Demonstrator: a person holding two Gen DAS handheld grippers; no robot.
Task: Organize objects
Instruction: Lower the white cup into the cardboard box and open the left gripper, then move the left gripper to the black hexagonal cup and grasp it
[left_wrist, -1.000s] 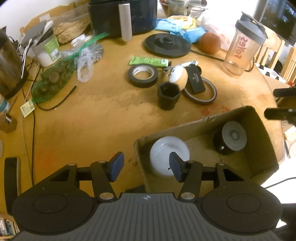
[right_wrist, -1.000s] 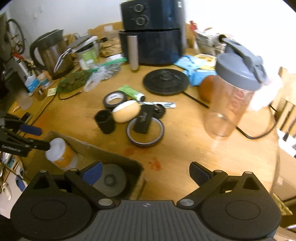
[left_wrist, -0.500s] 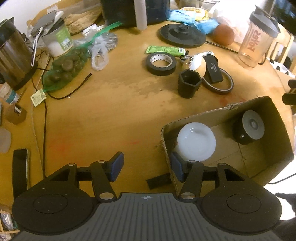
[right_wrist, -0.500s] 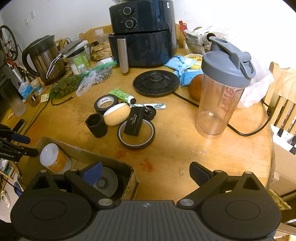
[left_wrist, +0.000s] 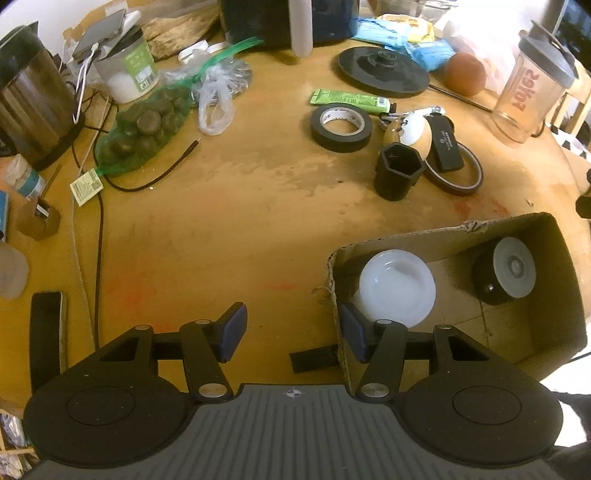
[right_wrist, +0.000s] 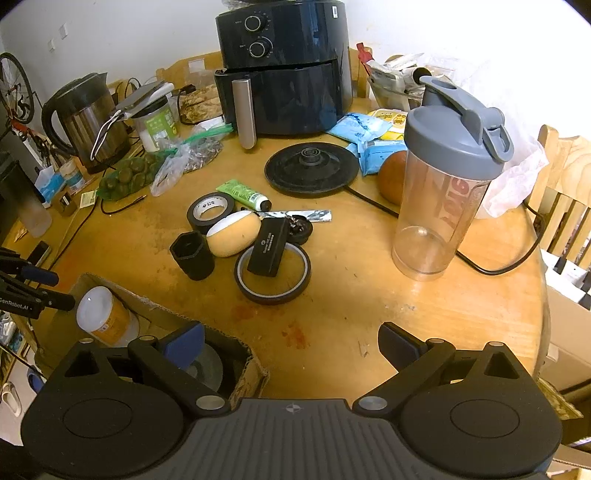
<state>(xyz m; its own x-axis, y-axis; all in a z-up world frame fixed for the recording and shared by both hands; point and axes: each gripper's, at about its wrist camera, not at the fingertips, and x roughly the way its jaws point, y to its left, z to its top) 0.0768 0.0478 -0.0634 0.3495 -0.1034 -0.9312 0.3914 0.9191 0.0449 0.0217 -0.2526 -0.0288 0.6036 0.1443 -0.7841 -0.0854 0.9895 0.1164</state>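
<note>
The box (left_wrist: 561, 258) is cut off at its near edge by the left gripper's (left_wrist: 290, 326) body, and in the right wrist view only its torn corner (right_wrist: 255, 369) shows past the right gripper (right_wrist: 290, 341). The black puck (left_wrist: 504, 271) inside it is half hidden behind the left finger (right_wrist: 184, 341) of the right gripper there. The jar's (left_wrist: 397, 288) label cannot be read, nor the small print on the black case (right_wrist: 267, 247).

The table (left_wrist: 229, 206) is round, worn yellow wood with pale scuffs and a few red stains. At its 12 o'clock edge stands an air fryer (right_wrist: 284, 66) against a white wall; a kettle (right_wrist: 86, 118) sits toward 10 o'clock, a shaker (right_wrist: 447, 177) toward 2 o'clock (a wooden chair behind it). Mid-table lie a tape roll (left_wrist: 341, 125), a hex cup (left_wrist: 399, 171), a tan egg-shaped thing (right_wrist: 232, 238) and a thin ring (right_wrist: 273, 273) under the case.

Both grippers hang with fingers apart, holding nothing. The jar and puck rest in the box, at 4 o'clock in the left wrist view.

Since a second ago the left gripper has pulled back toward 6 o'clock, so the jar no longer sits between its fingers; its right finger (left_wrist: 352, 332) now stands at the box's near corner. The right gripper has risen and backed off, showing more table.
</note>
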